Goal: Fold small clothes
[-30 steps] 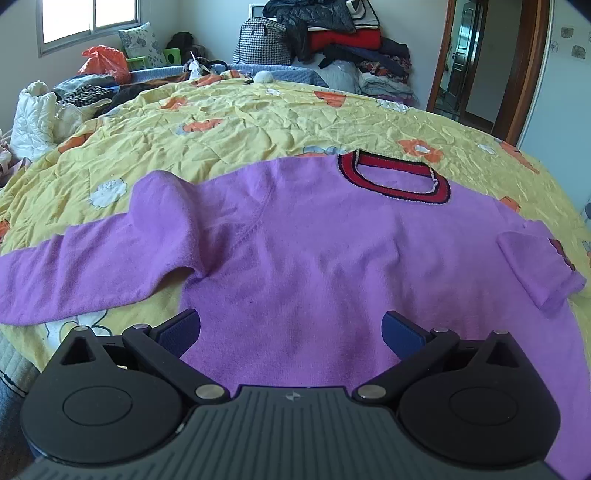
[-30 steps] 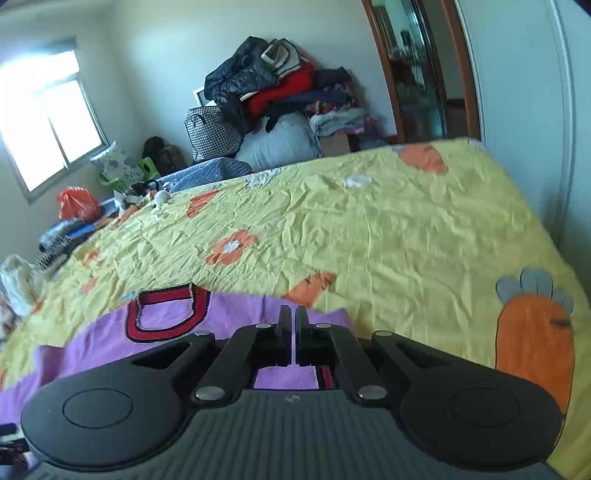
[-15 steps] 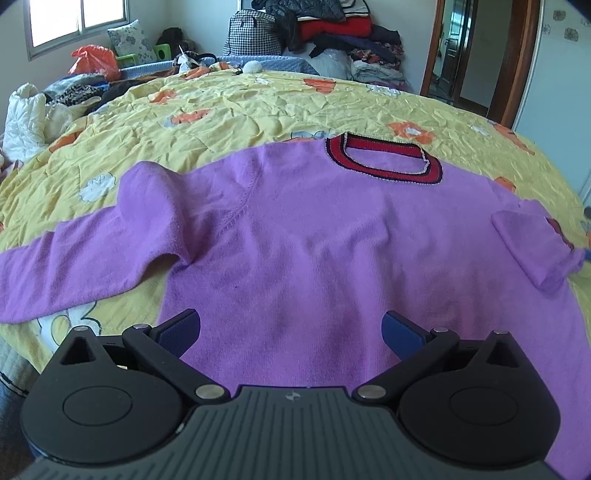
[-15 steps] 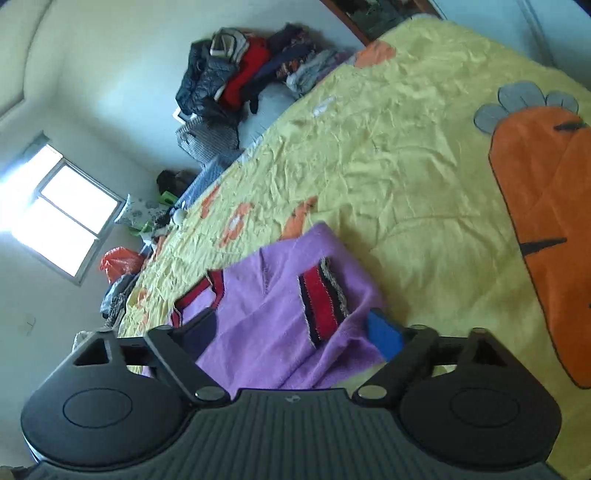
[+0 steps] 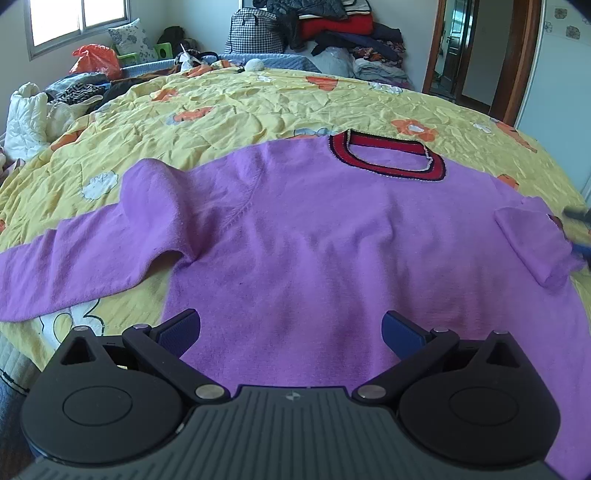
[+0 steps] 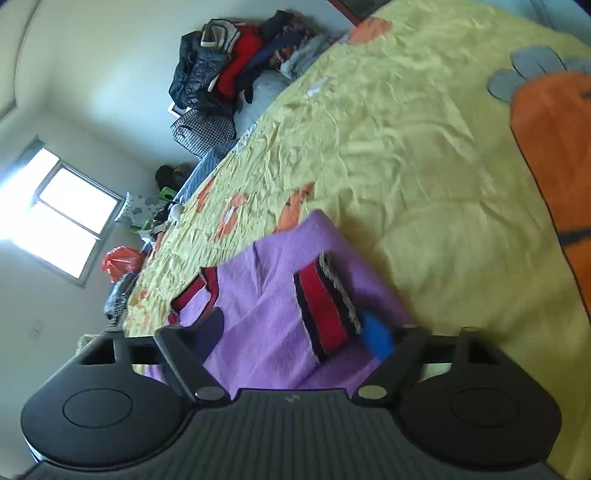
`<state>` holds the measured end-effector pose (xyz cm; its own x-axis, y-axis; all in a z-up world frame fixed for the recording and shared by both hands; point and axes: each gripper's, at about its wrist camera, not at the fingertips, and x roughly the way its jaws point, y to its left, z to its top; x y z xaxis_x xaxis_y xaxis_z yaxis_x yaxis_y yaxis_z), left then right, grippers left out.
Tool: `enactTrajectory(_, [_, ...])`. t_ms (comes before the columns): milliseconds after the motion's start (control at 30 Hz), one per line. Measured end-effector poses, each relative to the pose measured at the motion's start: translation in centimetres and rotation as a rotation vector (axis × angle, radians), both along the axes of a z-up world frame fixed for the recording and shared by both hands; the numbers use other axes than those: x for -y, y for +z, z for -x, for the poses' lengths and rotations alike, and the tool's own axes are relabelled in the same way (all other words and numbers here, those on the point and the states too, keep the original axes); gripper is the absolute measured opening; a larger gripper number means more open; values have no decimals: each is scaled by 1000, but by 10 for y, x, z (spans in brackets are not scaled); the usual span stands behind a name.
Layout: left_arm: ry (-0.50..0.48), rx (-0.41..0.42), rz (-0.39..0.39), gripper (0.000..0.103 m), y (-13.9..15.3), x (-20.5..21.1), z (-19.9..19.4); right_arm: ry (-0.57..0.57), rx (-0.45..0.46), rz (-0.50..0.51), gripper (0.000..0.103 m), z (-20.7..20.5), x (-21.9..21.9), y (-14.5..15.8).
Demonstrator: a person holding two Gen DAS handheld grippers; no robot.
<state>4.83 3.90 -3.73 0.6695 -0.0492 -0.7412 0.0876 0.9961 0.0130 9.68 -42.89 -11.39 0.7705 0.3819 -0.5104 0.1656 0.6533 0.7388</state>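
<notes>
My right claw [image 6: 295,332] stands spread, one finger on each side of the striped cuff [image 6: 325,310] of the purple sweater [image 5: 314,240]. Its jaws have just been closing, with that cuff between them. The blue pad on the right sits just beside the cuff's pale edge; I cannot tell whether it presses on it. The cuff belongs to a sleeve [image 5: 528,243] that lies folded back over the sweater's body.

My left claw [image 5: 291,328] is also spread wide and holds nothing. It hangs over the lower part of the sweater, near its hem, with purple knit showing between the two fingers.

The sweater lies flat, front up, on the yellow bed cover [image 5: 240,107]. Its red and black collar [image 5: 388,155] points away from me, and its other sleeve [image 5: 92,258] stretches out to the left.

Past the far side of the bed a heap of clothes [image 5: 332,29] is piled against the wall. A window [image 6: 66,225] is at the left.
</notes>
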Motion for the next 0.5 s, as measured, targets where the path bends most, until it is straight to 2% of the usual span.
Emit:
enactTrajectory(33, [2,1,0,103,0,-2,0,14,7,11,5,-1,-5,2])
enactTrajectory(100, [7,3,1,103,0,-6,0,34,25,88,5,-1,-21,13])
enactTrajectory(267, [29,5,-2,103,3,-21,0,69,147,-7,5,1,-46,49])
enactTrajectory(500, [82,27,4,103,14,-50,1,137,331,-107,5,-19,-108,128])
